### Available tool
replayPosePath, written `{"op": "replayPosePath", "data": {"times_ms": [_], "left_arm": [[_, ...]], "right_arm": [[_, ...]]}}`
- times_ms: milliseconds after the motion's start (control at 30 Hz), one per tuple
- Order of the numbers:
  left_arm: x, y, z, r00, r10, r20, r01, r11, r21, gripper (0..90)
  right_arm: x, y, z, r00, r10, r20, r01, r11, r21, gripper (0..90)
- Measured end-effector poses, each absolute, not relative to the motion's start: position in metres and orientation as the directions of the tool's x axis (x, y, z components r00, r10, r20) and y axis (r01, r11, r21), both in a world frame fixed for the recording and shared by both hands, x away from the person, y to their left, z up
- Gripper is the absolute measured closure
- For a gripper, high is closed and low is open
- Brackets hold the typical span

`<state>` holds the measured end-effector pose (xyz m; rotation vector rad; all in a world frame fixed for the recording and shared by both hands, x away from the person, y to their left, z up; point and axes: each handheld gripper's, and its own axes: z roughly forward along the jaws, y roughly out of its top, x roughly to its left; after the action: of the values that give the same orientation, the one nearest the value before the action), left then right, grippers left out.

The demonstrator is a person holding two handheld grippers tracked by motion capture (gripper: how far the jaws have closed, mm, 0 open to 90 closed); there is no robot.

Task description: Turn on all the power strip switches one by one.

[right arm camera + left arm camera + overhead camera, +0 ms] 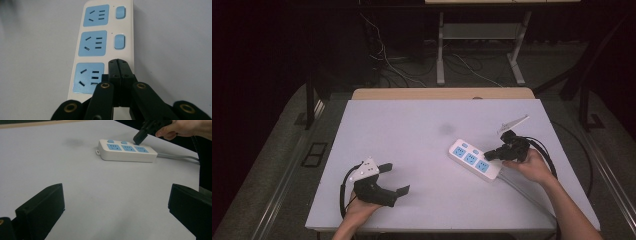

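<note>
A white power strip (467, 157) with three blue sockets lies on the right half of the white table (412, 130). In the right gripper view two blue switches (120, 12) (119, 41) show beside the far and middle sockets. My right gripper (118, 61) is shut with nothing in it. Its tips sit over the strip (93, 42) beside the nearest socket and hide that spot. The left gripper view shows the same gripper (138, 139) coming down on the strip (125, 153) at its cable end. My left gripper (396, 178) stands wide open over bare table at the front left.
A grey cable (177, 157) runs from the strip toward the table's right edge. A faint dark smudge (445, 129) marks the table's middle. Beyond the far edge stand a table frame (441, 55) and loose cables on the floor.
</note>
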<state>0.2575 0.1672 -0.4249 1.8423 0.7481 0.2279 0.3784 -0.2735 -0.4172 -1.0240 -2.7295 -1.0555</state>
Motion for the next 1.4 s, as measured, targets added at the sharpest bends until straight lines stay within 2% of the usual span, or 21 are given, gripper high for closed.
{"op": "replayPosePath", "data": {"times_ms": [367,567,700,1067,1400], "left_arm": [[0.257,0.169,-0.424,0.777,0.597,-0.199,0.389,-0.207,0.897,0.0],[0.258,0.171,-0.425,0.776,0.598,-0.201,0.391,-0.206,0.897,0.0],[0.259,0.171,-0.426,0.774,0.598,-0.206,0.397,-0.205,0.895,0.0],[0.258,0.170,-0.426,0.777,0.594,-0.208,0.396,-0.206,0.895,0.0],[0.258,0.170,-0.426,0.778,0.593,-0.208,0.398,-0.209,0.894,0.0]], "right_arm": [[0.379,-0.273,-0.418,-0.774,0.576,0.262,0.605,0.550,0.577,90.0],[0.375,-0.279,-0.423,-0.773,0.571,0.276,0.597,0.507,0.622,90.0],[0.373,-0.276,-0.421,-0.780,0.575,0.245,0.583,0.527,0.619,90.0],[0.374,-0.277,-0.420,-0.766,0.580,0.275,0.606,0.510,0.611,90.0],[0.375,-0.280,-0.407,-0.766,0.575,0.289,0.604,0.487,0.631,90.0]]}}
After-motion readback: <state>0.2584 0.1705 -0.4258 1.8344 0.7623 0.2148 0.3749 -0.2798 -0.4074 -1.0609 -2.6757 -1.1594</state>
